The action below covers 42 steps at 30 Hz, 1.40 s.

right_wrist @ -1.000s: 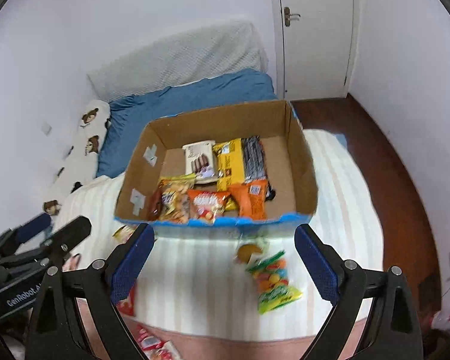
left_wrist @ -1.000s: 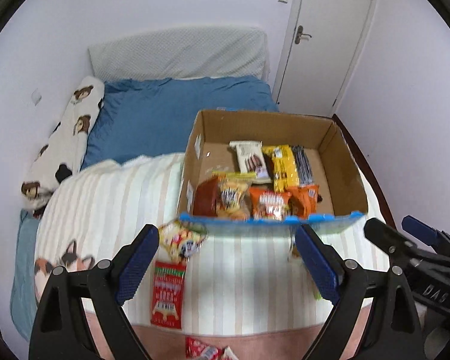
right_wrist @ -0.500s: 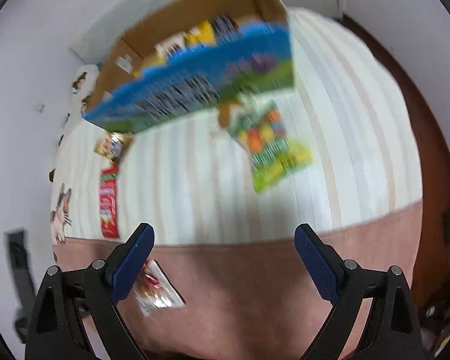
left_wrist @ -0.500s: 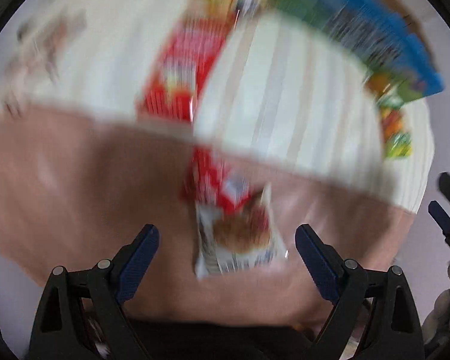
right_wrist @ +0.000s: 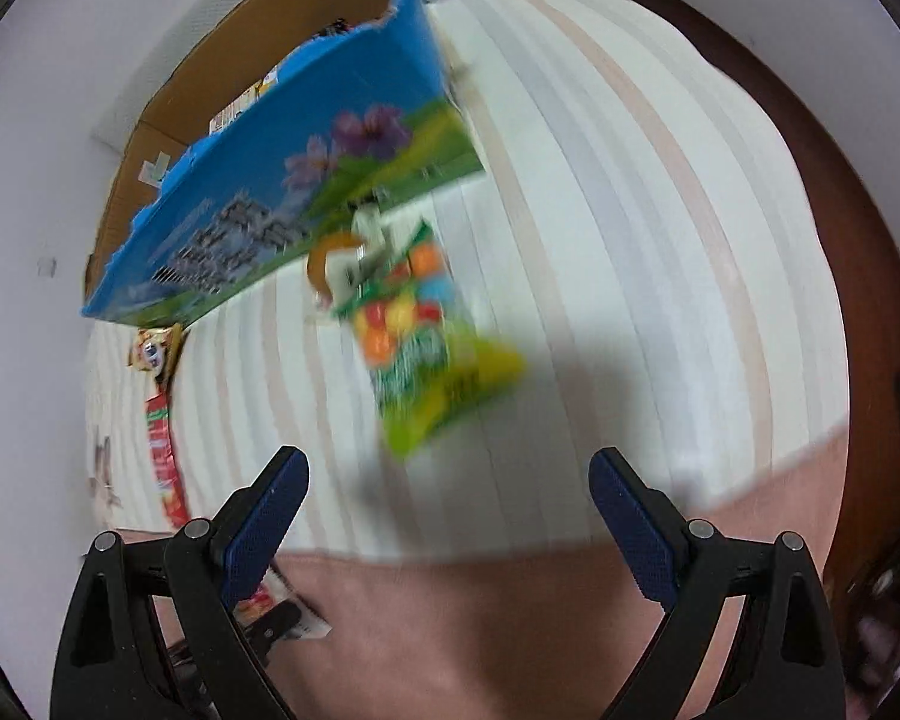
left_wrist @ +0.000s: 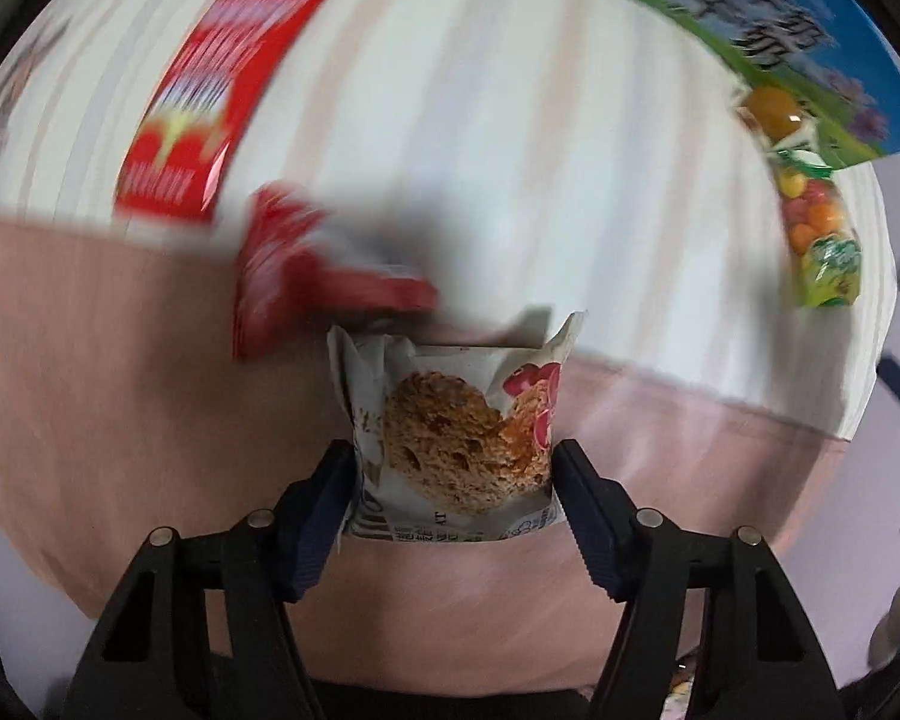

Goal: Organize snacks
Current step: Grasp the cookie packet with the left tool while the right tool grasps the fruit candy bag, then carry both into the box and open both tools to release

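Note:
My left gripper [left_wrist: 453, 474] is shut on a white cookie packet [left_wrist: 456, 438] with a brown oat cookie printed on it, low over the pink blanket edge. A red packet [left_wrist: 294, 264] lies just beyond it, blurred. My right gripper [right_wrist: 444, 504] is open and empty above the striped bedspread, with a green candy bag [right_wrist: 426, 336] lying ahead of its fingers. The cardboard snack box [right_wrist: 282, 180] with a blue printed front stands beyond the bag. The candy bag also shows in the left wrist view [left_wrist: 822, 234] at the far right.
A long red snack packet [left_wrist: 210, 108] lies on the striped bedspread [left_wrist: 510, 150] at the upper left. A small yellow packet [right_wrist: 156, 348] sits by the box's left corner. A small orange snack [right_wrist: 330, 258] lies against the box front. Dark wood floor [right_wrist: 840, 180] runs along the bed's right.
Both grippers swung down from looking across the bed toward the blanket. My left gripper closed on the cookie packet. My right gripper came nearer the green candy bag and stayed open.

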Tool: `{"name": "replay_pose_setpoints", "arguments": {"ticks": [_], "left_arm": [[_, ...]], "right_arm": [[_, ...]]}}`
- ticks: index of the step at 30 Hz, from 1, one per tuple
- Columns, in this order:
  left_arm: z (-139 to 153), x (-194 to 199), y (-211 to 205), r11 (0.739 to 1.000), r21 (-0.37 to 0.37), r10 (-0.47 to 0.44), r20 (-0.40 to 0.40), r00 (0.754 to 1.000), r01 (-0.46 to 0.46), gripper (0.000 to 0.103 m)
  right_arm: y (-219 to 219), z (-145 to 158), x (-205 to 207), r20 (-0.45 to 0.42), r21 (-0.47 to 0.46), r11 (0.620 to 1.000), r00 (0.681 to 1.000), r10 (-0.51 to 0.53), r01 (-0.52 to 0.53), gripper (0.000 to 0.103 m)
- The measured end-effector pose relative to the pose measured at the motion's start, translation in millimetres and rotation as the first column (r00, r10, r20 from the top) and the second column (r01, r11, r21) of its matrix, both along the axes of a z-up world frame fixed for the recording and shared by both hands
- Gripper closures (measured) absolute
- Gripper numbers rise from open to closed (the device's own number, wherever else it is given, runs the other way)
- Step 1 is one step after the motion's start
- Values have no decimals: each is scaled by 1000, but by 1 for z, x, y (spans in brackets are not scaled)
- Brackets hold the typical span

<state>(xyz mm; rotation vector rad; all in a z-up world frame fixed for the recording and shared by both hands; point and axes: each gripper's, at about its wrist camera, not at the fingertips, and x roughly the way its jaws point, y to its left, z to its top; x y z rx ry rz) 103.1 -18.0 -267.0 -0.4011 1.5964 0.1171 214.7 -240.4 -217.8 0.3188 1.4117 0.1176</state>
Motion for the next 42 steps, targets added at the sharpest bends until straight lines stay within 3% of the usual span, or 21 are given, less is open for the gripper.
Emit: {"name": "replay_pose_setpoints", "arguments": {"ticks": [4,5,6,7,10,14,19,22,25,27,30,38,42], "left_arm": [[-1,31,-22,998,38,-52,27,998,51,37],[-2,35,-24,997,43,-60,29,998,59,37],[-2,39,-27,997,47,-65,34,997,64,36],[-3,42,-28,997,43,-68,39,997,67,35],[-4,48,-25,998,3,-62,28,998,62,26],[-11,52,-13,997,-55,-46,31,998,47,24],[-18,62,1,997,-71,-35,6,999,35,22],[-21,70,6,998,-56,3,12,1000,-2,22],[-14,71,2,999,12,-44,53,998,43,34],[-8,65,-9,986,77,-154,78,985,148,38],[-7,49,-14,966,112,-241,70,968,232,38],[-16,33,-2,966,111,-242,51,969,235,39],[-5,24,-7,961,128,-259,89,962,247,43]], "right_arm": [[33,-18,43,-10,-121,977,984,177,-177,11],[42,-27,52,-34,-152,963,975,221,-224,16],[46,-34,56,-47,-152,959,971,236,-240,38],[48,-41,58,-60,-133,958,966,250,-256,46],[49,-44,54,-50,-147,953,964,262,-267,50],[42,-44,25,-80,-109,959,964,255,-263,50],[25,-44,-26,-158,-20,985,974,165,-171,50],[17,-49,-55,-186,25,997,979,82,-79,50],[14,-59,-71,-212,46,999,977,3,7,47],[18,-61,-76,-207,28,1000,978,-8,14,45],[27,-66,-82,-187,-13,1000,982,3,-6,45],[41,-71,-92,-127,-76,997,992,19,-29,49],[48,-61,-97,-103,-61,998,994,27,-34,52]]}}
